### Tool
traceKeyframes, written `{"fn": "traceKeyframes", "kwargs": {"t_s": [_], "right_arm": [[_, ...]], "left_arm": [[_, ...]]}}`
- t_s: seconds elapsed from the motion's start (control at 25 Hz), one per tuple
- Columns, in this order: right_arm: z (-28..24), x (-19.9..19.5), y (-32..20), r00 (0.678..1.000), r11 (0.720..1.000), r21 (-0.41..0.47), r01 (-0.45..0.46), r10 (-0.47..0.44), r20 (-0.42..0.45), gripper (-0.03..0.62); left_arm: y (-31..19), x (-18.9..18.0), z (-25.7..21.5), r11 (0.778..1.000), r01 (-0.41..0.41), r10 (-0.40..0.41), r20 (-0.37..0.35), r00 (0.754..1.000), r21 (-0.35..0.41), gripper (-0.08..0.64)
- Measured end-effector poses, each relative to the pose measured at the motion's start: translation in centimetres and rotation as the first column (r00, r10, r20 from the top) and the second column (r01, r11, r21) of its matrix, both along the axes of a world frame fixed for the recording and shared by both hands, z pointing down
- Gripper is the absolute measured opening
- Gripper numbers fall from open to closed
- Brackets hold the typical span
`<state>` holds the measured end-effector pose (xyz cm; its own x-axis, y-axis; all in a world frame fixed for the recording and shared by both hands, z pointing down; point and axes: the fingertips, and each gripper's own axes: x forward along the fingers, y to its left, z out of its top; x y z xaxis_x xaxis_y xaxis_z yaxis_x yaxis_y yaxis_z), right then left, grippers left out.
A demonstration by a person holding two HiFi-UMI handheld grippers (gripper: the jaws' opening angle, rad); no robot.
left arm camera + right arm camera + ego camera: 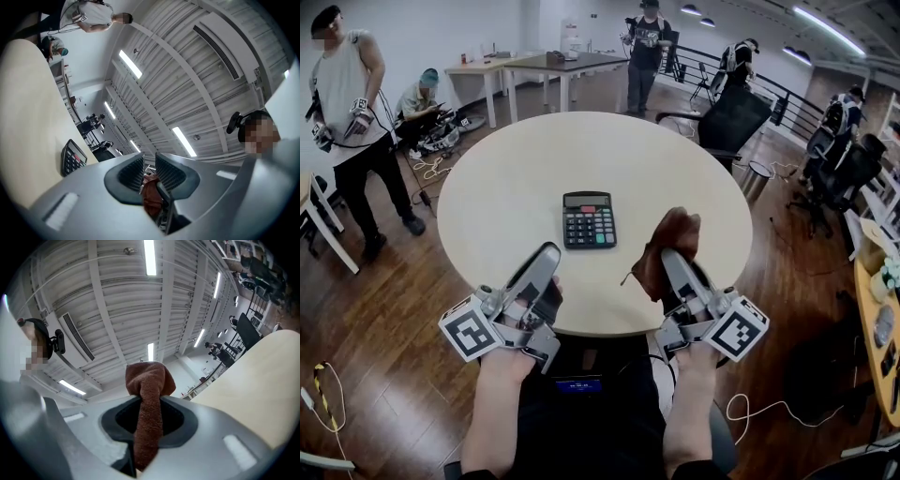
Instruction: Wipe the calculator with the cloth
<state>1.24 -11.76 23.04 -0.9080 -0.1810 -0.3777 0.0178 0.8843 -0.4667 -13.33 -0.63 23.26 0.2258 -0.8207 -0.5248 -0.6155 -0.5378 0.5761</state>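
Calculator (589, 219): print too small; cloth (675, 234) in right hand-held gripper (677, 266).

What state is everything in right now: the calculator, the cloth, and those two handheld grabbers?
calculator: lying flat on the table, keys up, untouched.
cloth: bunched up, pinched at one end.
right gripper: jaws shut on the cloth.
left gripper: jaws slightly apart, nothing between them.

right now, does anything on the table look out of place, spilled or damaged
Nothing stands out. The calculator lies flat near the middle of the round table, and the brown cloth is bunched in the right gripper.
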Motion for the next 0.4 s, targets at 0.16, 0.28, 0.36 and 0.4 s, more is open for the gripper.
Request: {"fn": "traceKeyframes", "kwargs": {"t_s": [0.16,0.28,0.36,0.4], "right_arm": [[0.00,-0.10,0.07,1.000,1.000,0.001,0.004,-0.004,-0.003,0.067],[0.00,-0.13,0.12,1.000,1.000,0.003,0.003,-0.003,-0.006,0.067],[0.07,-0.14,0.11,1.000,1.000,0.002,0.001,-0.001,-0.009,0.067],[0.10,-0.14,0.10,1.000,1.000,0.002,0.000,0.000,-0.010,0.067]], "left_arm": [[-0.10,-0.17,0.26,1.000,0.013,-0.013,0.017,1.000,-0.010,0.072],[-0.11,0.33,-0.07,1.000,-0.014,0.014,-0.010,1.000,0.002,0.069],[-0.16,0.16,0.08,1.000,-0.003,0.003,0.005,1.000,-0.005,0.069],[-0.19,0.02,0.20,1.000,0.005,-0.005,0.017,1.000,-0.010,0.069]]}}
